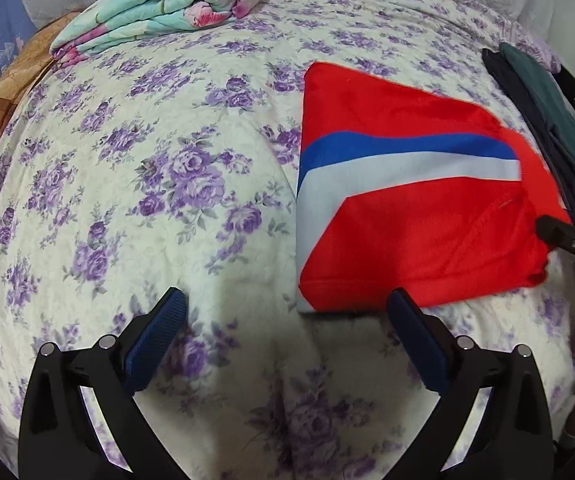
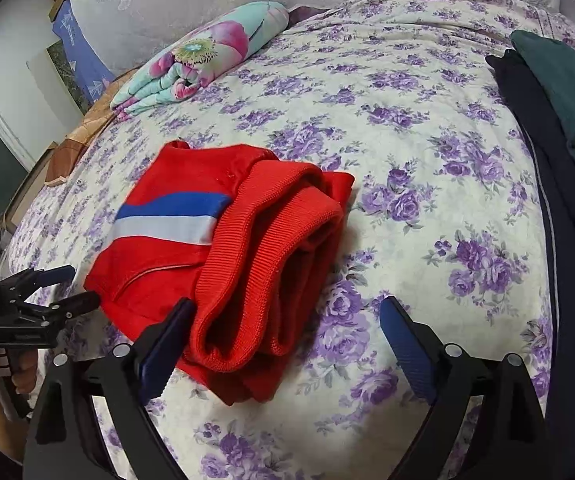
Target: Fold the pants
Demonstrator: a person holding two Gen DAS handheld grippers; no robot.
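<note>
Both hand-held grippers, left [image 1: 287, 340] and right [image 2: 287, 344], hover spread and empty beside the red track pants [image 2: 223, 264] folded on the floral bedspread [image 2: 427, 200], whose loosely rolled ribbed cuffs [image 2: 263, 280] could spring open if nudged

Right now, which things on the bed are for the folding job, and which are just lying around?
For the job:
- red pants, already folded
- left gripper, jaws open
- right gripper, jaws open

Just lying about:
- flowery rolled quilt
- dark clothes at the bed's edge
- purple-flowered bedspread underneath
</note>
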